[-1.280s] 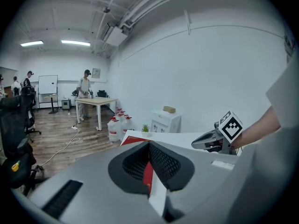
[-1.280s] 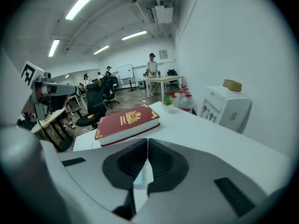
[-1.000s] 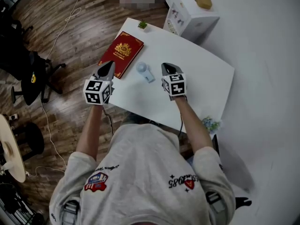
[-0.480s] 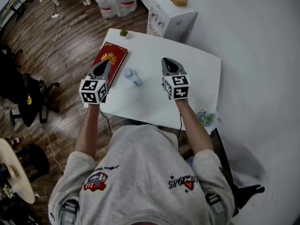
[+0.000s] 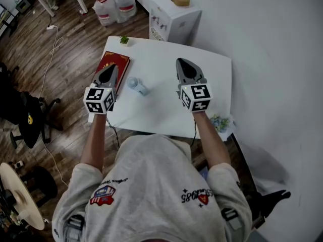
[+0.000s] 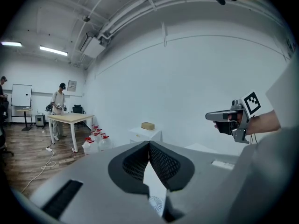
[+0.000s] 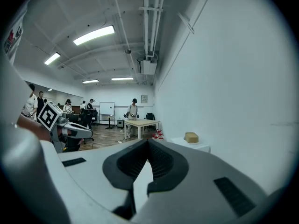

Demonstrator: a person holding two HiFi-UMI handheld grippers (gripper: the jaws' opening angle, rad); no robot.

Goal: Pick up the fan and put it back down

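Left gripper (image 5: 111, 68) and right gripper (image 5: 181, 62) hover closed, empty; fan (image 5: 136, 85) lies on table (image 5: 161, 110), at the left's four o'clock

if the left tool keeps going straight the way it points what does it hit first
Probably the white cabinet, which sits just beyond the shut tips of the left tool in its own view. The fan lies lower, under that line. Depth is unclear, so this is a best guess.
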